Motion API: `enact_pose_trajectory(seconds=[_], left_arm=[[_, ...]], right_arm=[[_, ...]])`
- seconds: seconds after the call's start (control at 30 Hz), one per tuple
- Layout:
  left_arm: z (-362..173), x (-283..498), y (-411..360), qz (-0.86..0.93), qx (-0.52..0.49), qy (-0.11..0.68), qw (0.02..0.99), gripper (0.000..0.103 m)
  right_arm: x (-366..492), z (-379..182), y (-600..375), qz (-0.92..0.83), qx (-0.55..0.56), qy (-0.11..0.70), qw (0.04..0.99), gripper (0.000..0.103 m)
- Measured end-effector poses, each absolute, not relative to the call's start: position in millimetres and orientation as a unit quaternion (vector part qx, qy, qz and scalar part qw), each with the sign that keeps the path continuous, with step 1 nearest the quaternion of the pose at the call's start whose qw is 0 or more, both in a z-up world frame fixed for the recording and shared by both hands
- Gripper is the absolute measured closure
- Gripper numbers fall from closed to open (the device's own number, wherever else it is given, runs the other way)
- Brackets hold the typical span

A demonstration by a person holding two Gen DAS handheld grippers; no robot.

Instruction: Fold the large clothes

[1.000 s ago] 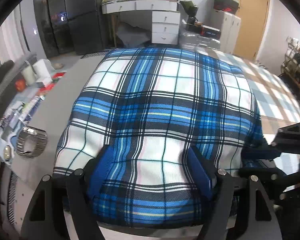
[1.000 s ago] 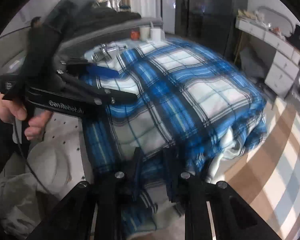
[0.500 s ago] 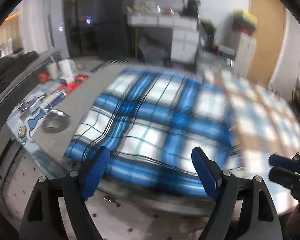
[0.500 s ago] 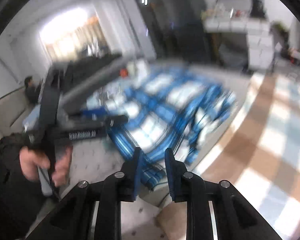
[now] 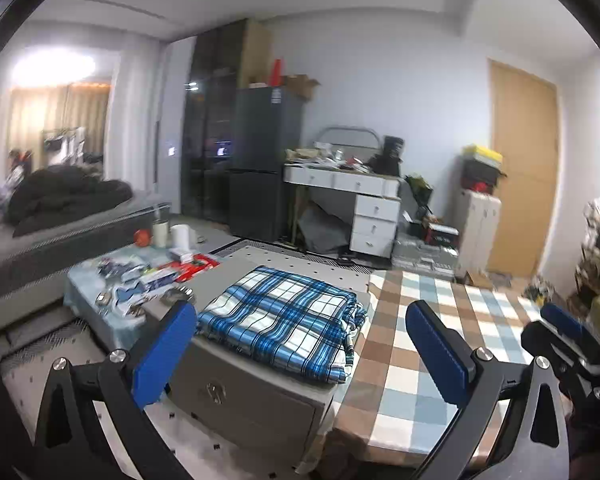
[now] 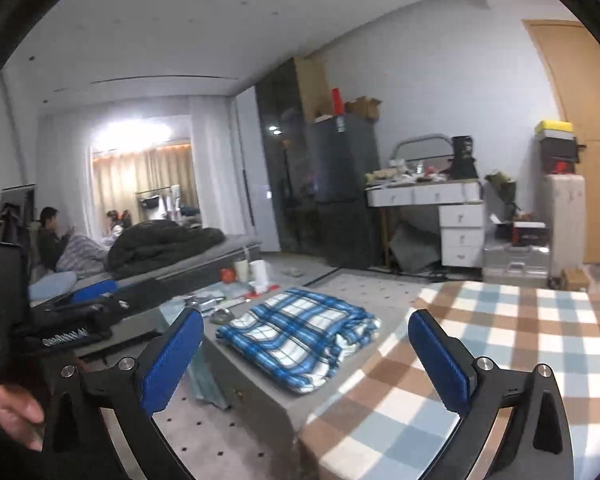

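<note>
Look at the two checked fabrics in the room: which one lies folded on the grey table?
The blue plaid garment lies folded into a compact rectangle on the grey table. The other, the brown and pale blue checked cloth, lies spread flat beside it, to the right.

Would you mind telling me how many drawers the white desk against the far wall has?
5: two side by side along the white desk top, three stacked under its right end; clutter may hide more.

Both wrist views level, set back, sharing folded plaid cloth (image 5: pixel 284 320)

Folded cloth (image 5: pixel 284 320) lies on the table (image 5: pixel 256 396), clutter (image 5: pixel 140 280) to its left.
</note>
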State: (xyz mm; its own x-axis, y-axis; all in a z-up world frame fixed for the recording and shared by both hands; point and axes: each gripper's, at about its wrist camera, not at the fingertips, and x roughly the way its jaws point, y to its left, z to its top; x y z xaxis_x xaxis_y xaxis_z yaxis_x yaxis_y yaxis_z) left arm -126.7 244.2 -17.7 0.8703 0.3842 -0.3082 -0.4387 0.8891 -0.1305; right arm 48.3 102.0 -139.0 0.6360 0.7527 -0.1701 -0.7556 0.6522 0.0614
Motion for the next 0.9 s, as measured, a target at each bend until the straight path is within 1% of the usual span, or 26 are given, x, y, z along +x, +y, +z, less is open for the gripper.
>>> enact_pose_trajectory(seconds=[0.17, 0.37, 0.6, 0.9], left_arm=[[-27, -121, 250, 0.212, -0.108, 0.179, 0.955, 0.001], [-36, -114, 245, 0.203, -0.095, 0.196, 0.955, 0.001], [-34, -129, 239, 0.238, -0.08, 0.178, 0.951, 0.001], [-28, -134, 240, 0.227, -0.075, 0.17, 0.956, 0.001]], right_arm=[[28, -132, 91, 0.413, -0.029, 0.083, 0.906, 0.0], [6, -122, 79, 0.423, -0.021, 0.082, 0.902, 0.0], [-10, -120, 82, 0.394, -0.068, 0.065, 0.914, 0.0], [-14, -117, 78, 0.395, -0.054, 0.075, 0.914, 0.0]])
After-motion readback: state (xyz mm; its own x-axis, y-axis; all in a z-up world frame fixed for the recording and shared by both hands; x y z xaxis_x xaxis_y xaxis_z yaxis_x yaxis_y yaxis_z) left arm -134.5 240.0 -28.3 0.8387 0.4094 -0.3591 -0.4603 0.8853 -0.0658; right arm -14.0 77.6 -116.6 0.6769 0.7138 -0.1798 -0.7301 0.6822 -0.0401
